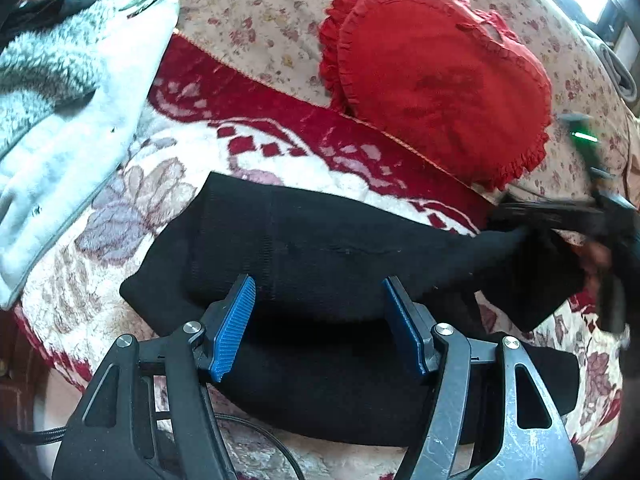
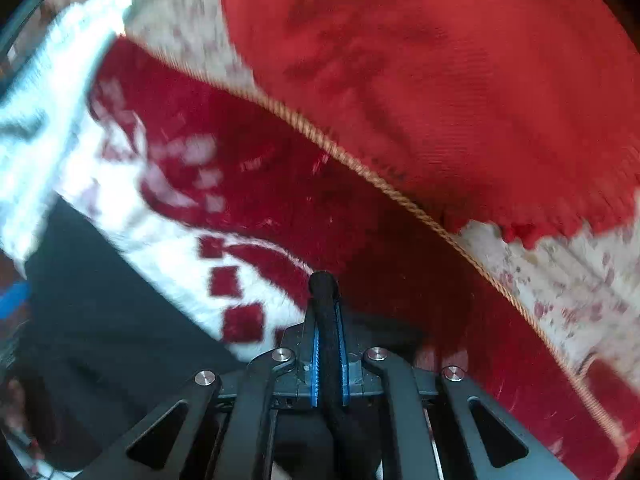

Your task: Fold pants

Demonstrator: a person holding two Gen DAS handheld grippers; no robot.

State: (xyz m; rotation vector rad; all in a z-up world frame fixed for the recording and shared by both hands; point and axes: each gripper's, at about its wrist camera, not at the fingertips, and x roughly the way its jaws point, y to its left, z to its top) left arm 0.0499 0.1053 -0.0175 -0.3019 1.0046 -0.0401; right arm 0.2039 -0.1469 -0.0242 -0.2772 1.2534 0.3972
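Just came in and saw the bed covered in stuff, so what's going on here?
Someone is folding black pants on a red-and-white blanket using two hand-held grippers. The right hand-held gripper is shut on a bunched edge of the pants, seen at the right of the left camera's view. The left hand-held gripper is open just above the middle of the pants, gripping nothing. A red heart-shaped pillow lies behind.

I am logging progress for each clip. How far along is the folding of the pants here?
Done: the black pants lie doubled on the blanket, one layer over another. In hand: the right gripper pinches a fabric edge; the left gripper hangs open above the fold. Left: a final fold and smoothing, probably.
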